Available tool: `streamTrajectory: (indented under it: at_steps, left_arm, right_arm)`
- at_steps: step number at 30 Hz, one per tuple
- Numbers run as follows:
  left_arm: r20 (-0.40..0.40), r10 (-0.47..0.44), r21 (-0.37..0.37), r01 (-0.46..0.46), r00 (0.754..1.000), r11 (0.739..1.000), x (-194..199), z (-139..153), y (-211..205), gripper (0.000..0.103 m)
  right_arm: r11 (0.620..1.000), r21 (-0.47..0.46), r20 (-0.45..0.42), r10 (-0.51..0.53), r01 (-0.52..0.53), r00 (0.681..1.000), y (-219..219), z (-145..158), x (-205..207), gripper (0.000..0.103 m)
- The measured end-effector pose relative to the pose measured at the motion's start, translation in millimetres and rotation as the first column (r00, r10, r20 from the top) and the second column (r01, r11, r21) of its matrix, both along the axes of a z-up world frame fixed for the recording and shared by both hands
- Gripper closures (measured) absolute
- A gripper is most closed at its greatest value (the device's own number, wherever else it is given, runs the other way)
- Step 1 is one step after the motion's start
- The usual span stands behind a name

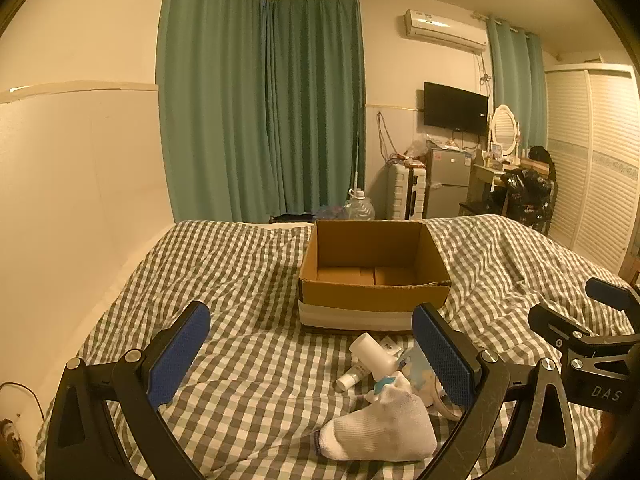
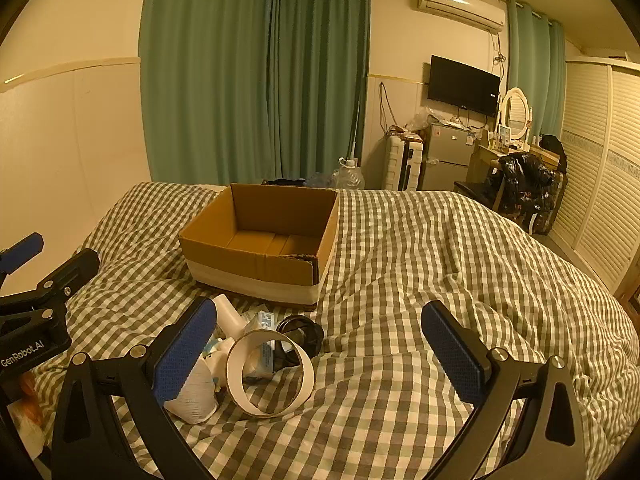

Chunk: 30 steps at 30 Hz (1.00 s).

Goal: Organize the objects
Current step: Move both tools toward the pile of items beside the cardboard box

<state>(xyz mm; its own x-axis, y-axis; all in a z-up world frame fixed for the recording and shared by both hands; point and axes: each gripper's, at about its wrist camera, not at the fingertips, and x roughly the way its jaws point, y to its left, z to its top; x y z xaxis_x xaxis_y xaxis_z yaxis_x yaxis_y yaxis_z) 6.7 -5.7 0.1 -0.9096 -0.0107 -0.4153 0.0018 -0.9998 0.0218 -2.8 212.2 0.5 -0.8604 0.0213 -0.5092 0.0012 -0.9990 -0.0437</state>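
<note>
On the checked bed (image 2: 440,264), toward its middle, sits an open box (image 2: 260,256) with nothing visible inside, so sorting seems not yet begun. Just in front of it lies a small heap: a sock (image 1: 380,428), white bottle (image 1: 370,350), tube (image 1: 354,376), tape ring (image 2: 270,372) and black cord (image 2: 300,332). Left gripper (image 1: 316,360) and right gripper (image 2: 320,356) hover above with jaws spread wide, holding nothing. Everything is left to box.

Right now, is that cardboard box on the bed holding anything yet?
Empty. Both views look into the cardboard box and show only its bare brown floor; the small items still lie on the bed before it.
</note>
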Motion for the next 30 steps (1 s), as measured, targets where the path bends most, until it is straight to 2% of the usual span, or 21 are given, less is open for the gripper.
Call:
streamTrajectory:
  at_steps: [7,12,24,30]
  left_arm:
    - [0.024,-0.01,0.007,0.01,1.0,1.0,-3.2,-1.8,0.0,0.0]
    - [0.024,-0.018,-0.014,0.018,1.0,1.0,-2.0,-2.9,4.1,0.0]
    - [0.04,-0.021,0.007,0.021,0.999,1.0,-4.7,-6.1,0.7,0.0]
    - [0.035,-0.016,-0.014,0.017,0.999,1.0,-2.7,-6.0,3.9,0.0]
  right_arm:
    - [1.0,0.003,0.004,-0.001,0.001,1.0,-0.2,0.0,-0.3,0.0]
    - [1.0,0.011,0.001,0.001,-0.001,1.0,-2.2,1.2,-0.9,0.0]
    - [1.0,0.011,0.008,-0.011,0.011,1.0,1.0,0.2,-1.6,0.0]
    - [1.0,0.014,0.009,-0.011,0.011,1.0,0.2,0.1,-1.3,0.0]
